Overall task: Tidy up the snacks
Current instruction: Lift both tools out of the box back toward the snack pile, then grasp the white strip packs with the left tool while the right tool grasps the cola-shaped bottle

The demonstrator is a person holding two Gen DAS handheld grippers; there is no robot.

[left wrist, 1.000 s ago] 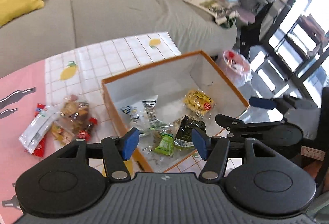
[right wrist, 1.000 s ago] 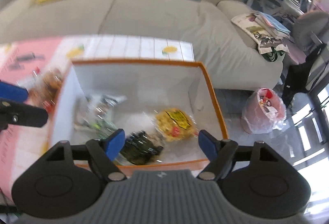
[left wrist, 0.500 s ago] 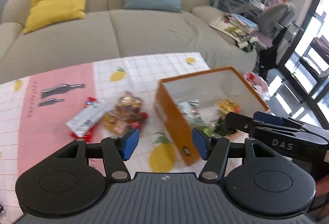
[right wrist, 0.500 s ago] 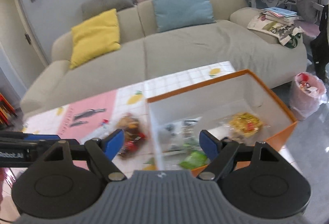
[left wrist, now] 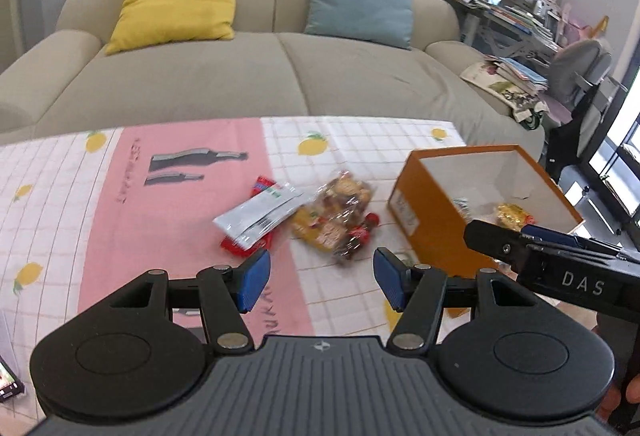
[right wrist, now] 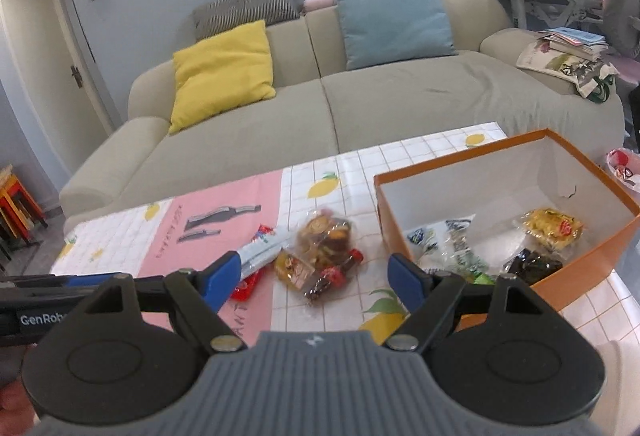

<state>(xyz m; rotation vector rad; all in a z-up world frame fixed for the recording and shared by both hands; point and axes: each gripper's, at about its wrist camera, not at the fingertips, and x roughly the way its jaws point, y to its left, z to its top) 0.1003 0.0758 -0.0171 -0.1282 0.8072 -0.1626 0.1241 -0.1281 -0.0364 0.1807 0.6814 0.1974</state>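
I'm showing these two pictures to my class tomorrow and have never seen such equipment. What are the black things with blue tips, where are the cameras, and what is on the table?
A person holds a two-finger gripper in each hand, each carrying its own camera looking forward along the fingers. One picture shows the left gripper, the other the right gripper. Both are open and hold nothing. On the tablecloth lies a small pile: a white packet and a clear snack bag. Beside it stands an orange box with several snacks inside, among them a yellow packet.
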